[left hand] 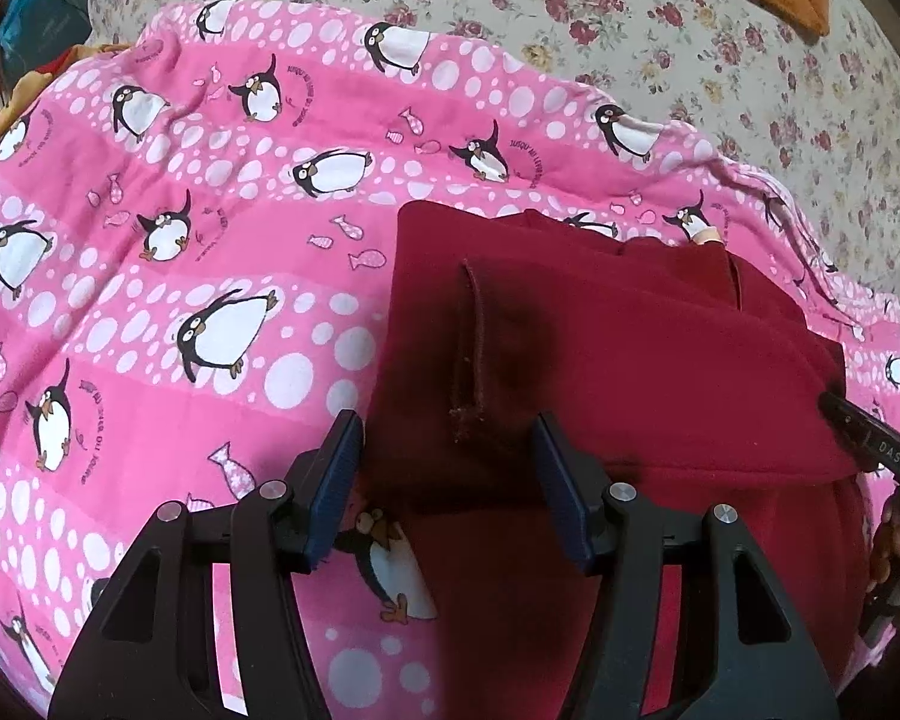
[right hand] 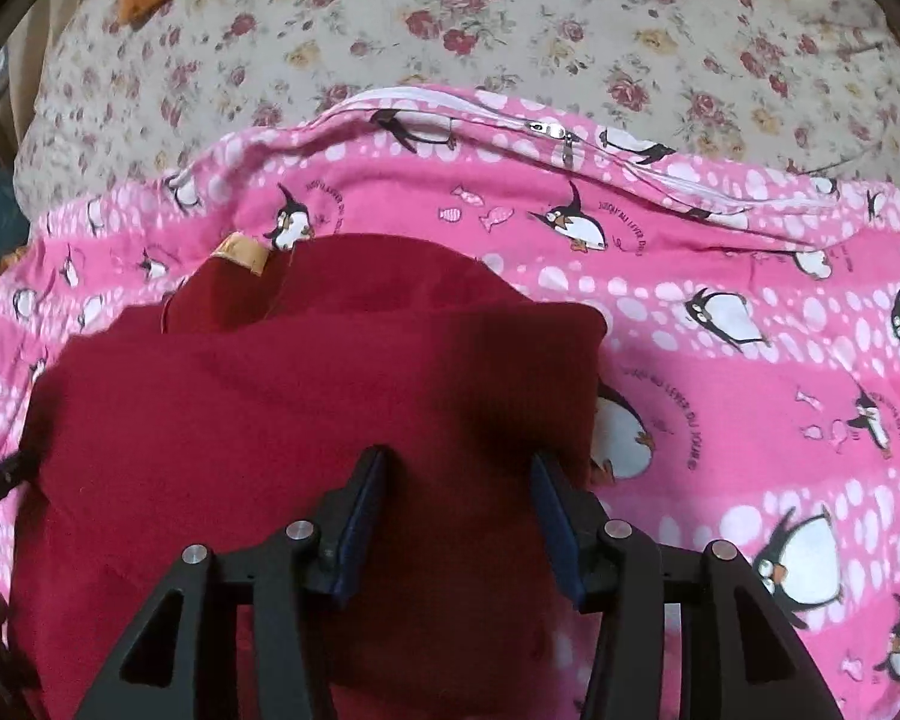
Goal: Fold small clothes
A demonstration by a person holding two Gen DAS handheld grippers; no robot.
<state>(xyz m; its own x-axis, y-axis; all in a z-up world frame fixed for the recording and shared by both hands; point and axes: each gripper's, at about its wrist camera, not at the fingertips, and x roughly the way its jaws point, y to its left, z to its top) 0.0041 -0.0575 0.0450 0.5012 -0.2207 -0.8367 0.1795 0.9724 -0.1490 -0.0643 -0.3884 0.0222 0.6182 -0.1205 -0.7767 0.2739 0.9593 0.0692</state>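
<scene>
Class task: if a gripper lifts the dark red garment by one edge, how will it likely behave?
The red garment would probably droop and unfold, since it lies in soft folded layers. Its fuzzy surface suggests it grips rather than slips. Pushed, it would likely bunch up on the wrinkled pink penguin cover.

The right gripper [right hand: 459,468] sits at the bottom center of the frame with its blue-padded jaws spread apart over a dark red garment [right hand: 282,420], nothing pinched between them. That garment lies folded across the lower left and middle, on a pink penguin-print cover [right hand: 750,396] whose zipper [right hand: 555,132] runs along its top edge. Behind it, a floral sheet [right hand: 510,18] fills the top of the frame, and the tip of the other gripper [right hand: 0,477] pokes in at the left edge by the garment.
</scene>
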